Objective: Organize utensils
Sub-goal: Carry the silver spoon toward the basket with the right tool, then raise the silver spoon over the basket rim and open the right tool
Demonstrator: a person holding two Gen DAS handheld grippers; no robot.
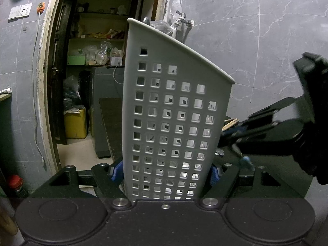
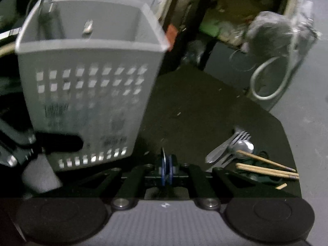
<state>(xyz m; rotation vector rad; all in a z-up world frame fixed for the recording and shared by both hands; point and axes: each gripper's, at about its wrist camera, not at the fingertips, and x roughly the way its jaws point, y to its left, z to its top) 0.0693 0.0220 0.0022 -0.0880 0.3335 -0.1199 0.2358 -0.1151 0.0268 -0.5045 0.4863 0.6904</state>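
The left claw (image 1: 167, 174) clamps the upright grey utensil holder (image 1: 174, 110) on the dark counter (image 2: 205, 106); the right claw (image 2: 167, 169) pinches what looks like a thin metal utensil (image 2: 164, 153), beside a fork (image 2: 229, 143), spoon (image 2: 244, 146) and chopsticks (image 2: 266, 169)

Blurred caddy (image 2: 88, 94), its contents mostly hidden.

We see the caddy (image 2: 86, 86) left of the fork (image 2: 229, 145), spoon (image 2: 244, 146) and, apparently, chopsticks (image 2: 266, 169) on the mat (image 2: 194, 106).

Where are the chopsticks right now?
In the right wrist view, the chopsticks lie at lower right on the dark counter, beside the fork and spoon.
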